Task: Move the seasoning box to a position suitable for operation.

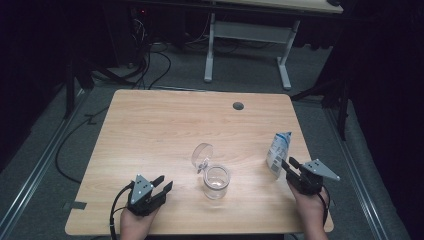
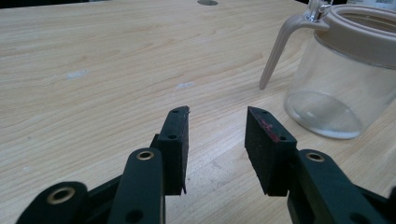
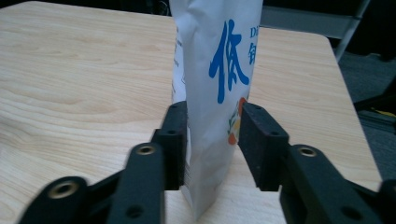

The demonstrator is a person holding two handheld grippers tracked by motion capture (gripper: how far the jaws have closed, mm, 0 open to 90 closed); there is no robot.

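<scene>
Item: upright pouch (image 3: pixel 212 70), pinched by your right gripper (image 3: pixel 212 140); may buckle, topple. Left gripper (image 2: pixel 217 135) half-open, empty.

White pouch (image 3: pixel 210 93) with blue lettering, clear glass jar (image 1: pixel 216 182) – beige collar, light woodgrain table (image 1: pixel 160 130)

From my seat, the left tongs (image 1: pixel 161 185) sit low at the near left of the table (image 1: pixel 150 125), nothing between their jaws. The jar (image 1: pixel 216 181) stands just to their right and a little ahead, its lid (image 1: pixel 202 153) tipped up behind it. The pouch (image 1: pixel 278 153) stands upright between the jaws of the right tongs (image 1: pixel 289 164), near the table's right edge, well apart from the jar.
</scene>
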